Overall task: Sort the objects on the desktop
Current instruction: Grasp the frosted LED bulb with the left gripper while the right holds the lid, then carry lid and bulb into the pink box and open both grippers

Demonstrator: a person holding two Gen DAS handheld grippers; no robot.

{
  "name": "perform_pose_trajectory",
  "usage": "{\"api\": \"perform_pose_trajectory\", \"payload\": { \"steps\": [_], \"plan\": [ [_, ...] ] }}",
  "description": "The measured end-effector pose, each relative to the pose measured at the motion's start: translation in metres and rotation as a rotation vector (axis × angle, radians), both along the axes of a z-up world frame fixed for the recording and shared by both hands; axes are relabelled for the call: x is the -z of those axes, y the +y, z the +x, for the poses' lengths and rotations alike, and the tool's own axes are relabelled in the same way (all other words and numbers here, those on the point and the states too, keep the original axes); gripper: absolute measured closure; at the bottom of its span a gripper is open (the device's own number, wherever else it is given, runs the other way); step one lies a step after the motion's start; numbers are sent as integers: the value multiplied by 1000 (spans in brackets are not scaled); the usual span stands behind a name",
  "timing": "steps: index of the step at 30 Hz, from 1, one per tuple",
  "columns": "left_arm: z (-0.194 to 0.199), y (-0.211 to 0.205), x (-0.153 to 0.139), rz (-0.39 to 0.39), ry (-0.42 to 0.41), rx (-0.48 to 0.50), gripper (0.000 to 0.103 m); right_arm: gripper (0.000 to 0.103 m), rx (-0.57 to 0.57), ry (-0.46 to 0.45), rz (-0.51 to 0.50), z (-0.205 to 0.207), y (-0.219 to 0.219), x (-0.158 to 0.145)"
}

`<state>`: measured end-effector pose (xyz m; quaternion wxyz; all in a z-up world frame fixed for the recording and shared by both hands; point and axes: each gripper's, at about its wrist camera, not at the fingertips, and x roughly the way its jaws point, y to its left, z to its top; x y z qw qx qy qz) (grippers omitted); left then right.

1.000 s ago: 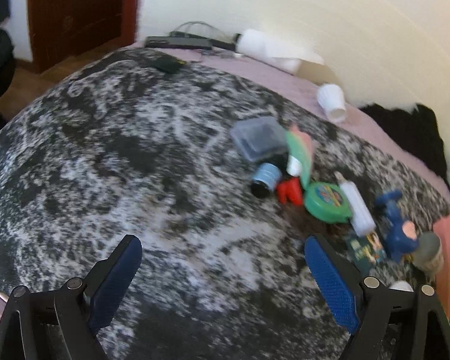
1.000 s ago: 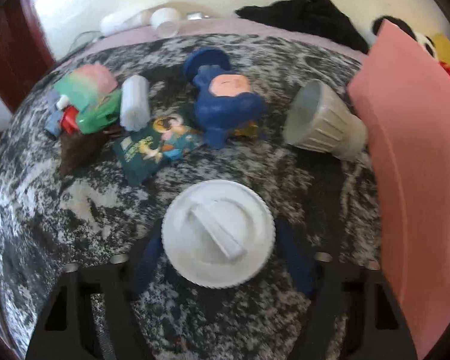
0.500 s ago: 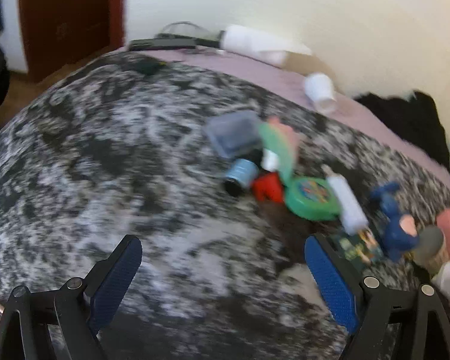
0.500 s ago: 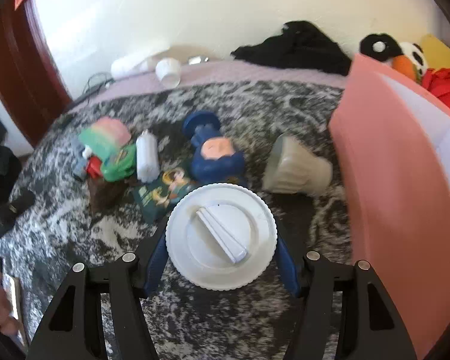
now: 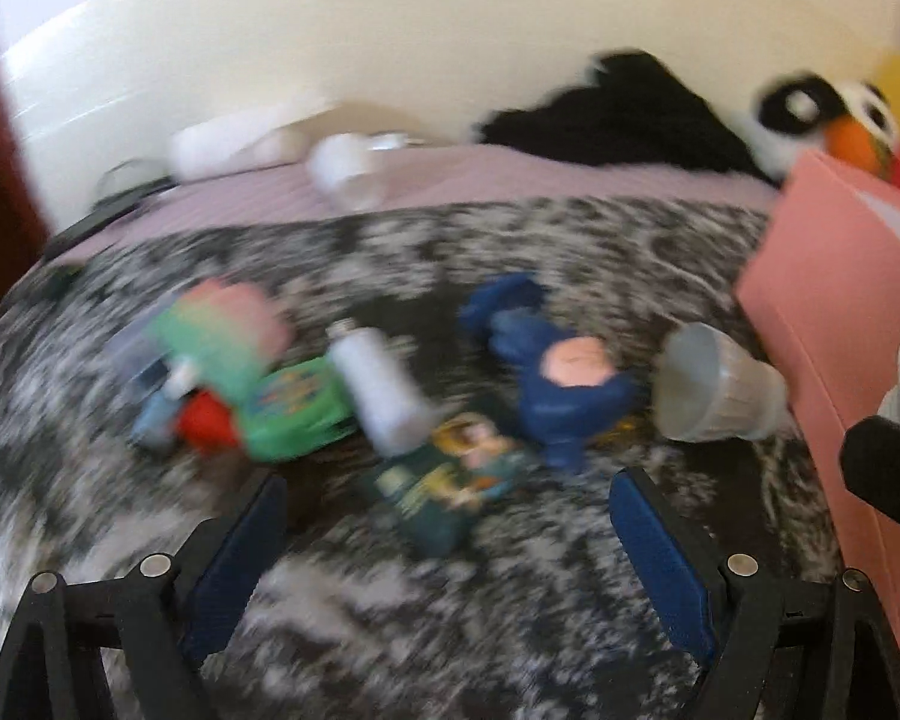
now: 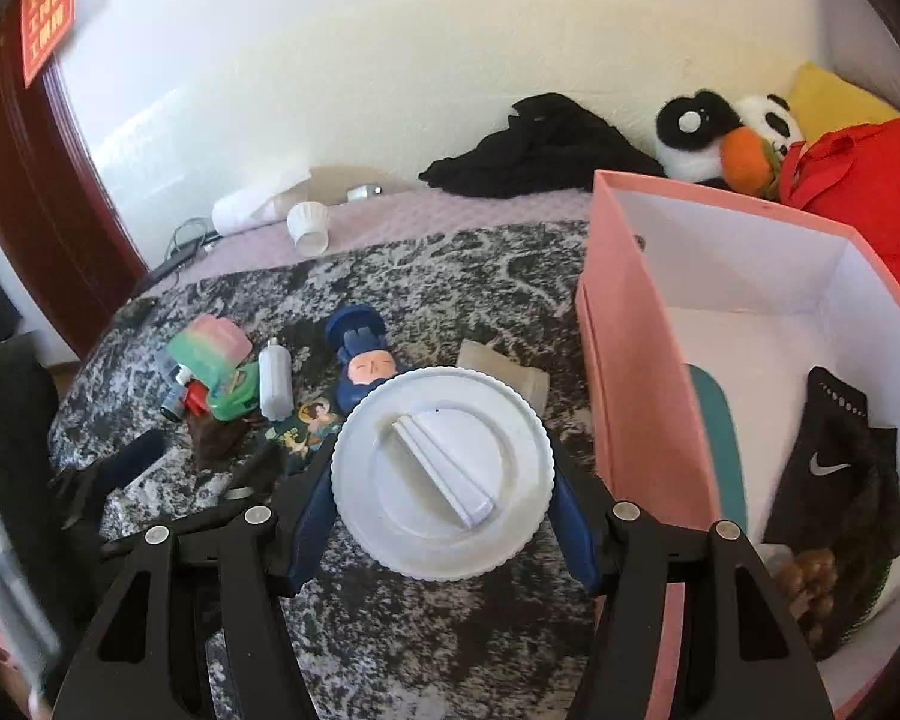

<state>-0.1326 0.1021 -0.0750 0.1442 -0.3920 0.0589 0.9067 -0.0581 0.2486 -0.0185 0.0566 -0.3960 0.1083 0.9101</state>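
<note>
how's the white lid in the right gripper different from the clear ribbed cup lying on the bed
The white lid is opaque, flat and round with a raised bar handle; the ribbed cup is translucent, tapered and hollow. The lid is held off the blanket, clamped in the right gripper; the cup lies tipped on its side by the pink box, with nothing gripping it. Both have ribbed sides.

White ribbed lid (image 6: 442,471): round, raised centre bar, clamped between right gripper (image 6: 444,516) fingers, apparently clear of the blanket.
</note>
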Motion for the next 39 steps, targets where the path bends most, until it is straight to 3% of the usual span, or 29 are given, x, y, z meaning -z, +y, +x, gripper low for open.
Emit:
{"api": "perform_pose_trajectory", "payload": {
  "steps": [4, 7, 9, 11, 12, 13, 17, 20, 22, 26, 32, 39],
  "plan": [
    [-54, -6, 8, 137, -176, -56, 17, 37, -12, 0, -11, -3, 1, -1],
    [-90, -2, 16, 178, -270, -73, 17, 37, -18, -12, -28, -12, 2, 3],
    [-108, 4, 23, 103, -271, -102, 28, 37, -16, -21, -43, -19, 3, 6],
    [-122, 5, 36, 26, -272, -132, 46, 37, -10, -28, -56, -25, 5, 10],
    [-126, 4, 44, 19, -283, -129, 52, 37, -11, -35, -61, -28, 5, 13],
    [-130, 3, 51, 12, -294, -127, 64, 37, -16, -43, -60, -30, 5, 16],
    [-129, 21, 62, -73, -233, -70, 67, 37, -28, -67, -43, -36, 0, 25],
    [-131, 19, 62, -64, -219, -56, 67, 37, -34, -69, -50, -35, -4, 26],
    [-126, 11, 58, -41, -224, -29, 76, 37, -44, -54, -39, -32, -7, 21],
    [-107, -14, 40, 40, -222, -15, 76, 37, -44, -17, -29, -23, -6, 7],
    [-48, -41, -14, 137, -103, -33, 76, 37, -28, 47, -66, -3, 2, -20],
    [50, -8, -63, 115, 71, -22, 76, 37, -10, 113, -47, 28, 7, -50]
  ]
}}
